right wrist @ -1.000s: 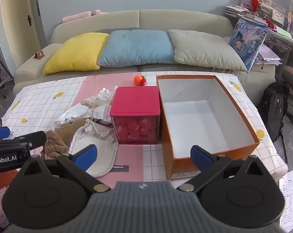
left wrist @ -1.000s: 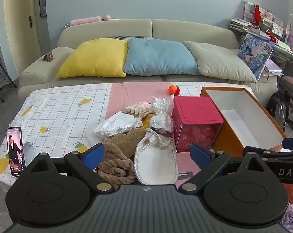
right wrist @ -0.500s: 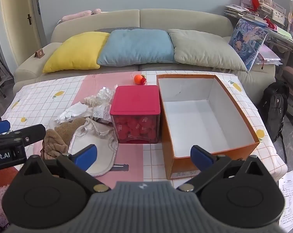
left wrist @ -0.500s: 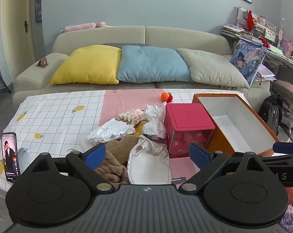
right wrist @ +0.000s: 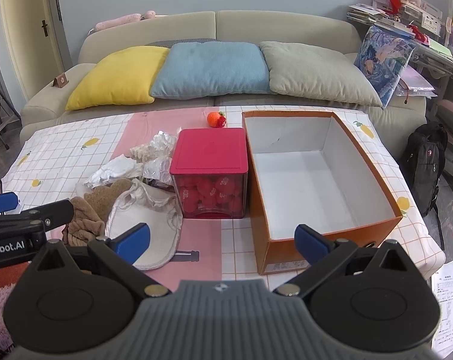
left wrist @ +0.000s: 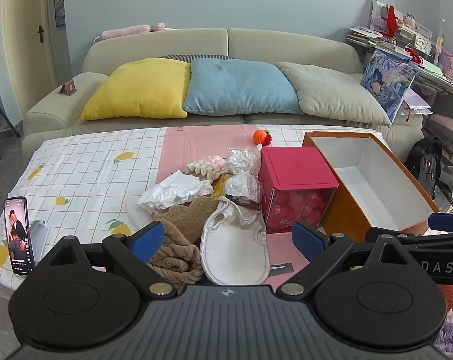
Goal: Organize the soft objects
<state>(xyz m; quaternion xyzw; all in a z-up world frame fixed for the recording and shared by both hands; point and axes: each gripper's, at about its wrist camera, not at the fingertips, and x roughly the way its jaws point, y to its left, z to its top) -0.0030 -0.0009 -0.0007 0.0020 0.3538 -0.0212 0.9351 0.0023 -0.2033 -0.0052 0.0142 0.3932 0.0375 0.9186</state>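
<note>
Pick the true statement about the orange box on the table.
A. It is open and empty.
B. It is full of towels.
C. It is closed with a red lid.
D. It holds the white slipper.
A: the orange box has no lid, and only its bare white floor shows inside.

Left claw [left wrist: 226,240] spread wide above a pile of soft things.
A white cloth bag [left wrist: 235,249] lies beside a brown towel [left wrist: 175,258] on the worktop [left wrist: 82,174]; a red-lidded box [left wrist: 298,186] stands against the empty orange box [left wrist: 373,180].
</note>
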